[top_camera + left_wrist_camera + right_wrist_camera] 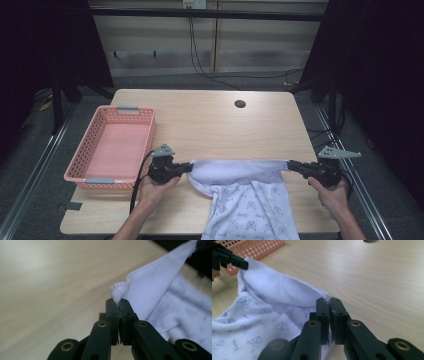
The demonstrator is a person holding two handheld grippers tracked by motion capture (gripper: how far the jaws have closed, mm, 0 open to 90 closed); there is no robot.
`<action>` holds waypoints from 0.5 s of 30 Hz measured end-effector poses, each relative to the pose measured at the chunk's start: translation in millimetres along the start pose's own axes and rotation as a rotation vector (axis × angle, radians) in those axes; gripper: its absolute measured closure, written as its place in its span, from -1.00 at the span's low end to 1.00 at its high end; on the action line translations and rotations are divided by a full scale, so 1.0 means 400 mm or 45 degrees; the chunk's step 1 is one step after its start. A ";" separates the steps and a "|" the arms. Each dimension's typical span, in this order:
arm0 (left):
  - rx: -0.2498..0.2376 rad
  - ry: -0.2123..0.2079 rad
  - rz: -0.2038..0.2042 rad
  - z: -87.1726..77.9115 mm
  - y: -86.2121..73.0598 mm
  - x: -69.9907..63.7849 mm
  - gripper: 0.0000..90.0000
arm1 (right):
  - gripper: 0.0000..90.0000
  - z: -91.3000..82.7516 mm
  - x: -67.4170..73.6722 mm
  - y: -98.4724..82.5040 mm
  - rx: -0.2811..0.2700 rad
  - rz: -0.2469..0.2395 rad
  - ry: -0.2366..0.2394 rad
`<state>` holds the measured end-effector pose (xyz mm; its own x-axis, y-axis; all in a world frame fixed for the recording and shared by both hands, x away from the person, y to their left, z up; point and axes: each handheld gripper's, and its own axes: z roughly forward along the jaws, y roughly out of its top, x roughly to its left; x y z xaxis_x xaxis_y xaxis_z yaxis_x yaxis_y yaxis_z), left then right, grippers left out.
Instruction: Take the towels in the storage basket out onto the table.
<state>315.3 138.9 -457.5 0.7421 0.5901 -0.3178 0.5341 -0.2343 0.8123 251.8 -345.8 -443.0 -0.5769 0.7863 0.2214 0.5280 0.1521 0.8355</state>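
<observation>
While you hold a hand-held gripper in each hand, a white printed garment (250, 200) hangs stretched between them in the lower middle of the high view. Your left hand-held gripper (189, 167) sits left of centre in that view, its jaws clamped on one end of the garment's hemmed edge. In the left gripper view, the stitched hem (120, 288) bunches right at the tips of the jaws, which stand pressed together on it. Your right hand-held gripper (291, 165) sits toward the lower right of the high view, its jaws closed tight on the other end of the same edge. In the right gripper view, the hem (323, 293) runs into those jaws, and the left hand-held gripper (242, 263) shows at the upper left, pinching the far corner.

Between the two grips, the edge runs nearly level and taut, raised a little above the wooden surface (210, 120). Below it the garment sags in folds onto the surface, and its lower part drapes over the near edge at the bottom of the frame. Small grey figures are printed on the cloth. A pink perforated basket (82, 170) stands on the surface at the left, just beside your left hand (152, 190), apart from the garment.
</observation>
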 end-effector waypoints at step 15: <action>-0.351 0.128 0.130 -0.202 0.294 0.015 0.95 | 0.92 -0.023 0.018 0.275 -0.278 -0.113 0.021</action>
<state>349.7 177.3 -324.3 0.7352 0.6509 -0.1892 0.3187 -0.0856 0.9440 299.8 -329.0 -345.0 -0.6261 0.7654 0.1490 0.3285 0.0857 0.9406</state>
